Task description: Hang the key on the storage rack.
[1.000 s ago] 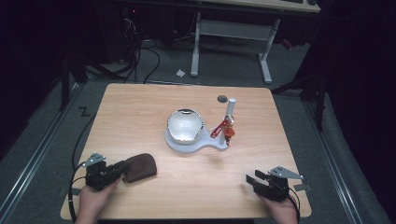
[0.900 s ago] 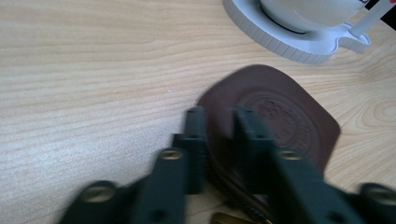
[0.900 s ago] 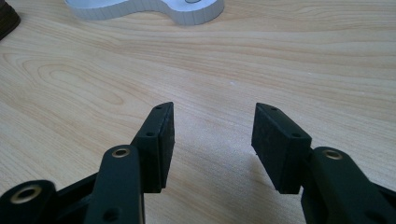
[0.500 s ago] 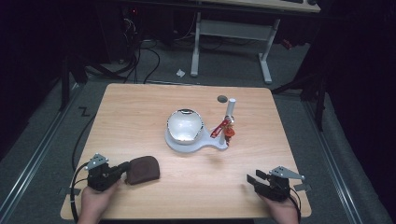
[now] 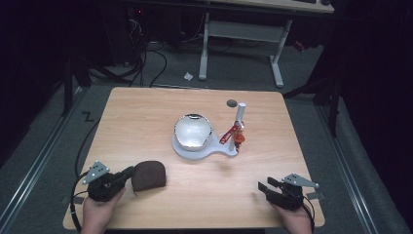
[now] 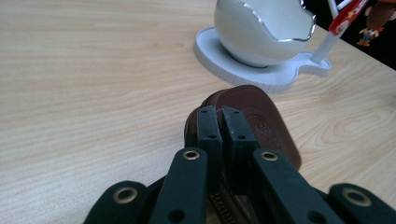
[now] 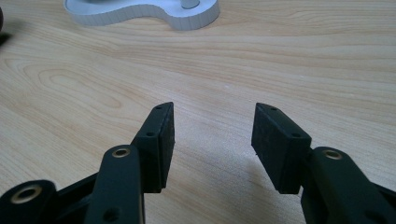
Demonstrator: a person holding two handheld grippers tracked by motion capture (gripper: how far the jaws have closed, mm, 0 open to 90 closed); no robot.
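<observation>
The right gripper (image 7: 212, 135) hangs just above the wooden table (image 7: 280, 60) with its two black jaws spread wide apart and bare wood grain between them. Nothing lies in the gap. At the far edge, left of centre, sits the curved white base (image 7: 140, 14) of a stand, flat on the tabletop and well apart from the jaws. A dark rounded shape (image 7: 1, 18), too cropped to identify, touches the far left edge.
</observation>
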